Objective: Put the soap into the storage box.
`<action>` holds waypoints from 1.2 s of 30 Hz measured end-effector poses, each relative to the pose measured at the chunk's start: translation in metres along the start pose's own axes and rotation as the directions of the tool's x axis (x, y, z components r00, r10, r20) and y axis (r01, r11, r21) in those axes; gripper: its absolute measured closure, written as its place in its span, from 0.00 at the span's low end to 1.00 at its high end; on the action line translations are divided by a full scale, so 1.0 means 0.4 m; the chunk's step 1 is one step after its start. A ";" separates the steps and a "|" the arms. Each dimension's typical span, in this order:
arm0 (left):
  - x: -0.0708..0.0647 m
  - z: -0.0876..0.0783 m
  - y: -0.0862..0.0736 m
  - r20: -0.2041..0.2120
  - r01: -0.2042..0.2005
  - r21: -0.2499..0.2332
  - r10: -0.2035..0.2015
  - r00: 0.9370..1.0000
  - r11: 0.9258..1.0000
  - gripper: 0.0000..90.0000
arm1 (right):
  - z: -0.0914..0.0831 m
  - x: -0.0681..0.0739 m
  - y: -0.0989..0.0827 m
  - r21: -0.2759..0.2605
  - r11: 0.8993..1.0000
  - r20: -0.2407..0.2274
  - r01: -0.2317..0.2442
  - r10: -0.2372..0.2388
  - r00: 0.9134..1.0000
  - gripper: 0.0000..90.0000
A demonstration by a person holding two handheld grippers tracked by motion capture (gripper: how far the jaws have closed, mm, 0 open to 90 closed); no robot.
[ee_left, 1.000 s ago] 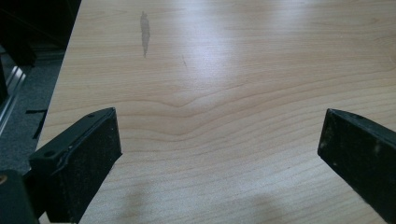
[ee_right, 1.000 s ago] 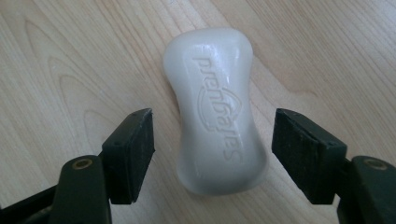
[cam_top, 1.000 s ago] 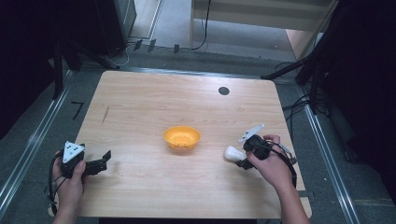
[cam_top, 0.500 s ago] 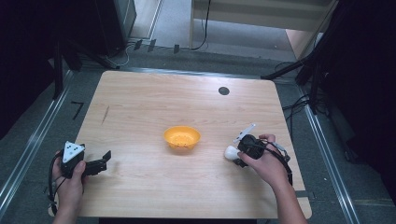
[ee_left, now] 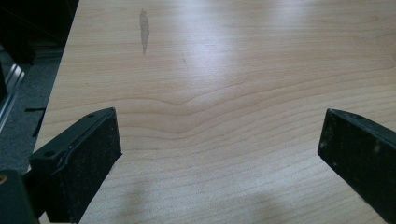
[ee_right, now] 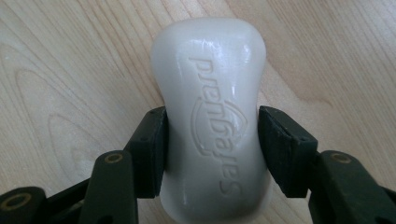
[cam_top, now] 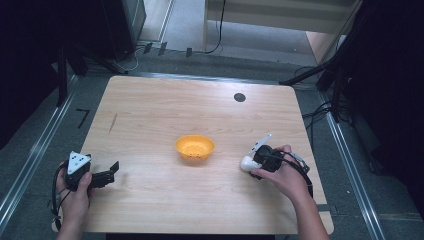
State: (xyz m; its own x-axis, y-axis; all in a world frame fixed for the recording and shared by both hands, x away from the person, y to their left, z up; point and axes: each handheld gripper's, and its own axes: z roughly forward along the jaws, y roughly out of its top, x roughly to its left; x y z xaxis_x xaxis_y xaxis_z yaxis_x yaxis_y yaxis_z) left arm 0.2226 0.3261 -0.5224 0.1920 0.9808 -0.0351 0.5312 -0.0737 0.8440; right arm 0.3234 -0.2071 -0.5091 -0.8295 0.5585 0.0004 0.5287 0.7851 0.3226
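A: Start with the biggest thing, what do you see?

B: A pale wooden worktop [cam_top: 150, 115] with 1 dark round spot near its far edge. Near the middle sits an orange bowl [cam_top: 195, 147].

A: And the soap?

B: The white bar of soap [ee_right: 212, 116] is to the right of the bowl, well apart from it, low on the worktop in front of the person's right hand. In the high view its white end [cam_top: 246, 163] pokes out toward the bowl.

A: Where is it relative to the tongs?

B: Right between the 2 jaws of the right tongs [ee_right: 212, 140]. They have just been closing, and now 1 pad presses on each long side of the bar, around its narrow waist. The far half of the bar, with its raised lettering on top, sticks out beyond the tips.

A: So it is gripped?

B: Yes, clamped on both sides.

A: And the other side?

B: The left tongs [ee_left: 219, 140] are near the worktop's left front corner, far from the soap, jaws spread wide with bare wood between them.
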 end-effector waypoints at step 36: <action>-0.001 0.002 0.000 -0.001 -0.009 0.004 0.009 1.000 1.000 0.00 | 0.001 0.001 0.017 0.063 0.997 -0.033 0.033 -0.031 0.999 0.54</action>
State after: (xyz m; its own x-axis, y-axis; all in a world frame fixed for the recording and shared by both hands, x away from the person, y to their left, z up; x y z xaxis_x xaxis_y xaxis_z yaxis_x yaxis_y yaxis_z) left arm 0.2231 0.3256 -0.5227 0.1958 0.9803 -0.0264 0.5324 -0.0837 0.8423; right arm 0.3267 -0.2015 -0.5073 -0.8507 0.5251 0.0215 0.5117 0.8182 0.2621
